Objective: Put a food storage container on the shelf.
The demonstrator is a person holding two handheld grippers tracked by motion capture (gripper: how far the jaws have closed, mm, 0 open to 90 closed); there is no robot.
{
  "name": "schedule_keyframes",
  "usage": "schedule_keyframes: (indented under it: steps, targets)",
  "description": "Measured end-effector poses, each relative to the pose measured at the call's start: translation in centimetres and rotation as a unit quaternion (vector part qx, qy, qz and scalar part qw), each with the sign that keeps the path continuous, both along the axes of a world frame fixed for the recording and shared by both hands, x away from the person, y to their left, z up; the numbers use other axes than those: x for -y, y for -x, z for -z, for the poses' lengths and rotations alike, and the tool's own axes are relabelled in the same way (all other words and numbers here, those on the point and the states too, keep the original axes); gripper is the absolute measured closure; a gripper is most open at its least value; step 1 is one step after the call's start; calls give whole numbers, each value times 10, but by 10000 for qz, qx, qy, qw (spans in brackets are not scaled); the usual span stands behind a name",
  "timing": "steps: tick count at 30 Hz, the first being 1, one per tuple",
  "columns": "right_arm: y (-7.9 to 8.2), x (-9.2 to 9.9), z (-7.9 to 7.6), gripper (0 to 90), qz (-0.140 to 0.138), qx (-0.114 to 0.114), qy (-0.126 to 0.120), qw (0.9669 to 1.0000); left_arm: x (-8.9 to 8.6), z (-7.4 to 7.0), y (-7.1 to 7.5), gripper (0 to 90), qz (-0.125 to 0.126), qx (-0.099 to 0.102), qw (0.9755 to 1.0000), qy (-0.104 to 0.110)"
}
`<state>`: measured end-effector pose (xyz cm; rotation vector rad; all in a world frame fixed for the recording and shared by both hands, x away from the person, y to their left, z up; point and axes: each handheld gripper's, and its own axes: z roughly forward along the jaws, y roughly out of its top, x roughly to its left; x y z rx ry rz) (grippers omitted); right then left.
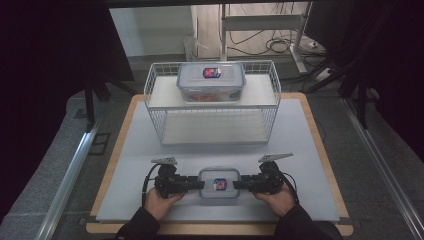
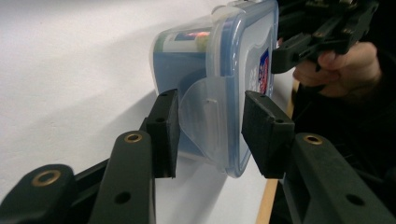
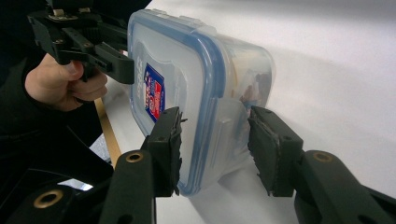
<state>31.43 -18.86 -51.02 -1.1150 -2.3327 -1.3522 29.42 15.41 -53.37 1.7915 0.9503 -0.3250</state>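
Pale grey surface (image 1: 150, 150) with a wooden rim, a white wire rack (image 1: 212, 107) at its far side carrying a second lidded box (image 1: 211, 80). Near the person, a clear box (image 1: 219, 183) with a blue-rimmed lid lies flat, long axis running left to right between both hands. The left gripper (image 2: 210, 128) straddles its left end flap, the right gripper (image 3: 215, 144) its right end flap; both sets of jaws stand apart with gaps visible, neither clamped. Each hand is equally near, so squeezing both ends looks the likely next move.
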Motion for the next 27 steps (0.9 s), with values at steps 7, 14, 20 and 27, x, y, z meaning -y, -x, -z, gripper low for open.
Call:
schedule_keyframes:
  steps: [7, 14, 20, 27]
  targets:
    - [0, 3, -7, 558, 100, 240, -174, 9995, -2, -12, -6, 582, -84, 171, 9996, 184]
    - [-4, 5, -23, 587, 82, 376, -570, 9976, -7, -32, -13, 578, -130, 340, 9989, 306]
    - [-12, 5, -38, 587, 129, 398, -645, 9970, -7, -49, -19, 579, -170, 443, 9984, 308]
    - [-25, 4, -78, 583, 133, 566, -682, 9960, -8, -89, -28, 581, -189, 689, 9970, 287]
